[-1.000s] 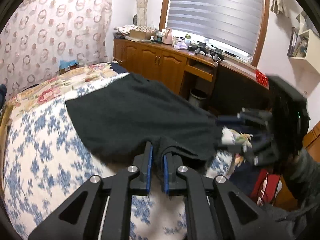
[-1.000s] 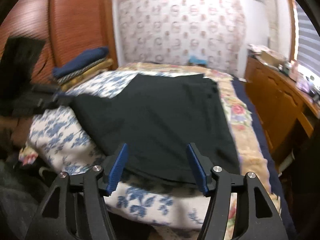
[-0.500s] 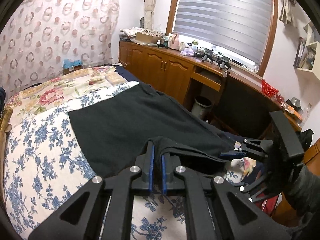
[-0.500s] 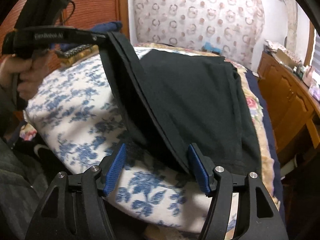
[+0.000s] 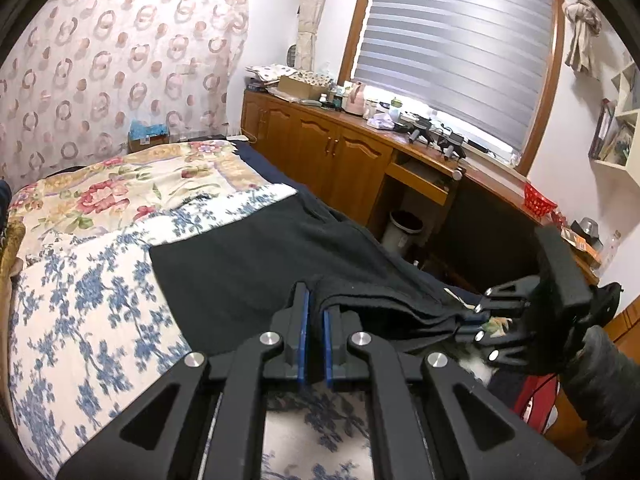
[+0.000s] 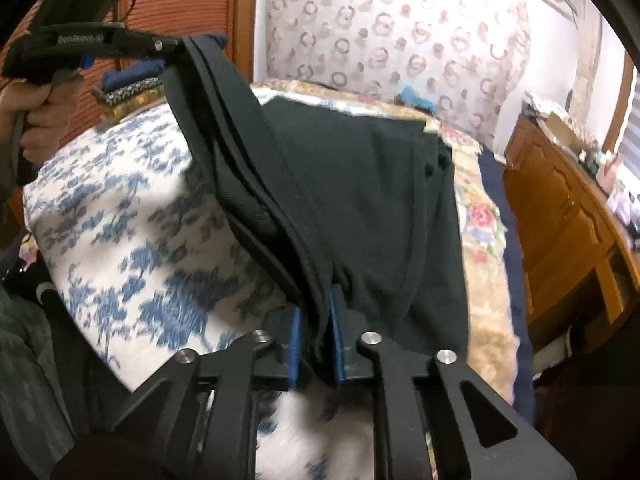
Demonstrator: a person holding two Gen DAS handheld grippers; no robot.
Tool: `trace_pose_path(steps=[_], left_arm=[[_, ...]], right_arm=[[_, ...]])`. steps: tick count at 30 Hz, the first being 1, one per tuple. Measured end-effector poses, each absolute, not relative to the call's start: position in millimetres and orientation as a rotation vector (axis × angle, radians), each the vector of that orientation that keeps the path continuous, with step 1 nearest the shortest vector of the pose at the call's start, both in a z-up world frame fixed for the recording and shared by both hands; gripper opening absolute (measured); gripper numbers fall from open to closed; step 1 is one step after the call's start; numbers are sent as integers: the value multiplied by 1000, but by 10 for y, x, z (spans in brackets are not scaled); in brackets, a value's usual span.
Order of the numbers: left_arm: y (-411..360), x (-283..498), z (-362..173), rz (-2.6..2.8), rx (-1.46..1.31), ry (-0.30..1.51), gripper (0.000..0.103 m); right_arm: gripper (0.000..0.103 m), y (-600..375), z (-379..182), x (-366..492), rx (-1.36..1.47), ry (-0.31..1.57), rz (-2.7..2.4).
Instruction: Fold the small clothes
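Closing within the last half second, the right tongs (image 6: 314, 338) now pinch the dark garment's (image 5: 248, 264) near hem on the bed (image 5: 80, 320); left tongs (image 5: 314, 340) clamp its other corner, stretching the edge taut for folding.

One dark garment (image 5: 256, 276) lies on one bed (image 5: 80, 320), and two grippers, left (image 5: 314, 332) and right (image 6: 314, 340), are on it. One bin (image 5: 404, 228) stands under the desk and one red basket (image 5: 538, 202) on top. One hand (image 6: 36, 120) shows.
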State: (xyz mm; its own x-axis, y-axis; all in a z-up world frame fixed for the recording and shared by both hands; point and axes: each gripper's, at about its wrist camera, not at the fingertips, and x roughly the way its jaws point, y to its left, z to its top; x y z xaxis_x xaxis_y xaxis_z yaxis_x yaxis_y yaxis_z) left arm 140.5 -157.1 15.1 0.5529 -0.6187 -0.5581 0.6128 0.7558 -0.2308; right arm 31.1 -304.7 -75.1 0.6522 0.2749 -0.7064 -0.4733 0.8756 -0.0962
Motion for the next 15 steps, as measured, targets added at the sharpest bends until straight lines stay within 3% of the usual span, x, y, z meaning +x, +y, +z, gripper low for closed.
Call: trace_pose_path(steps=[9, 15], left_arm=[[-1317, 2138, 216, -631, -16, 658, 2], [-1121, 2634, -30, -550, -39, 720, 6]], right_arm=[[6, -3012, -104, 1249, -389, 620, 415], [6, -2783, -204, 2172, -452, 641, 461]])
